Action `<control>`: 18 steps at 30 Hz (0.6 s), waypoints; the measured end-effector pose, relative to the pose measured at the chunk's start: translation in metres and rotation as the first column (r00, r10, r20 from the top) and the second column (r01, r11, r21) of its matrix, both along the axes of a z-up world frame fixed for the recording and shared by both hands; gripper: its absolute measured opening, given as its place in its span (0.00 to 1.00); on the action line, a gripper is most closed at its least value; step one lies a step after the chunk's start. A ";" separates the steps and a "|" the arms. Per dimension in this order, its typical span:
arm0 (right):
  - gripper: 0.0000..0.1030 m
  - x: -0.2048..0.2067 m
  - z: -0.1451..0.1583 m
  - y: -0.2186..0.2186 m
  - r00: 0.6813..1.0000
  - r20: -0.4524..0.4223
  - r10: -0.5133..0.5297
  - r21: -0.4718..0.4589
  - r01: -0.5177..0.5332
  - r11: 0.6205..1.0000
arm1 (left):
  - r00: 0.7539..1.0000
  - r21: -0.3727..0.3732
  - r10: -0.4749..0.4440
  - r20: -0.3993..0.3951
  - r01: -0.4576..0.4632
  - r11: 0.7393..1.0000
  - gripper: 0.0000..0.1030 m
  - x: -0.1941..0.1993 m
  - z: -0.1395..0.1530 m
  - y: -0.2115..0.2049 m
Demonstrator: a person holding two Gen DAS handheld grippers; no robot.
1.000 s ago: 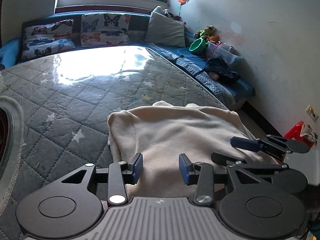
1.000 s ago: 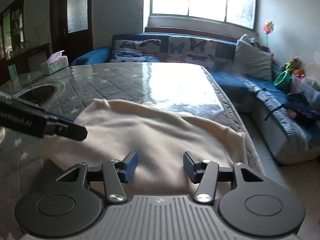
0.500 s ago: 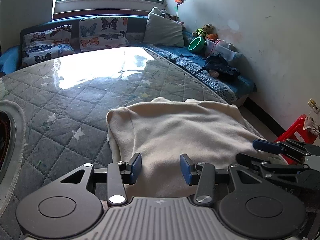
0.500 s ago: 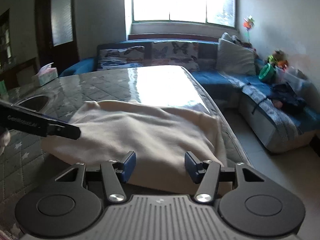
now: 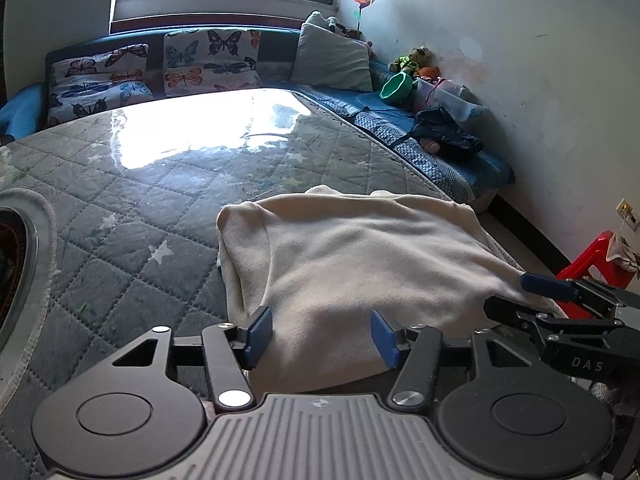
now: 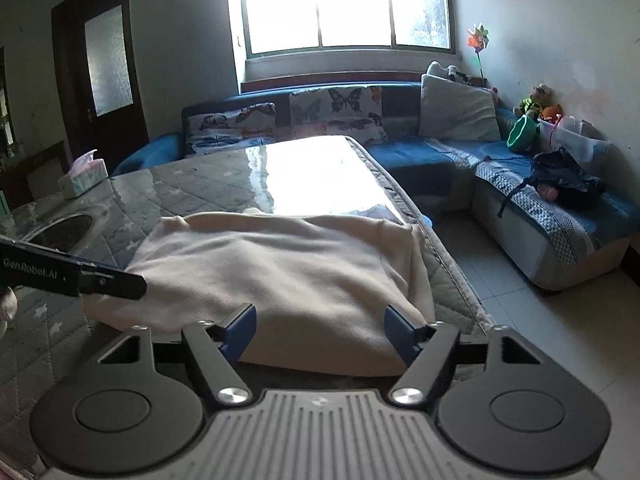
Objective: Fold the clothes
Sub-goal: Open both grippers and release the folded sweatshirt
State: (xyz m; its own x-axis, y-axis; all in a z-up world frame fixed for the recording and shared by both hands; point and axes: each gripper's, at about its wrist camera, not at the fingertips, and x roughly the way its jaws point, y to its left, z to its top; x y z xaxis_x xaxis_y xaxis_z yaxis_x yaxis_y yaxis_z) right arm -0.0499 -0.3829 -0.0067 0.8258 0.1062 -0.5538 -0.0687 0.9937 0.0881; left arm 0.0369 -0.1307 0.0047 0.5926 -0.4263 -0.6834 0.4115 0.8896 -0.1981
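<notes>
A cream garment [image 5: 360,264] lies folded on the quilted grey table top [image 5: 132,200], near its right edge. My left gripper [image 5: 322,336] is open and empty, just short of the garment's near edge. My right gripper [image 6: 322,334] is open and empty at the garment's [image 6: 272,264] near right part. It also shows in the left wrist view [image 5: 560,300] at the right. The left gripper shows in the right wrist view [image 6: 80,276] at the garment's left side.
A round mat [image 5: 24,264] lies at the table's left. A tissue box [image 6: 82,178] stands at the far left. A blue sofa [image 6: 520,184] with cushions wraps the far and right sides. A red stool [image 5: 596,256] stands by the wall. Tiled floor [image 6: 520,320] lies right of the table.
Both grippers have drawn back from over the garment toward its near edge, and both have opened wider. The garment lies still.
</notes>
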 end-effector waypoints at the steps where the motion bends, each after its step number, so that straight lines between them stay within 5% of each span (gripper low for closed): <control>1: 0.78 -0.001 0.000 0.001 1.000 0.003 0.000 0.001 0.000 1.000 | 1.000 -0.001 0.001 0.002 -0.001 1.000 0.59 -0.001 0.000 0.001; 14: 1.00 -0.007 0.008 0.014 0.999 0.044 -0.031 -0.028 0.032 0.999 | 0.999 -0.020 0.012 0.034 -0.012 1.000 0.75 -0.016 0.005 0.017; 18: 1.00 -0.010 0.011 0.019 0.998 0.058 -0.035 -0.045 0.038 0.998 | 0.999 -0.027 0.018 0.048 -0.017 1.000 0.81 -0.022 0.007 0.023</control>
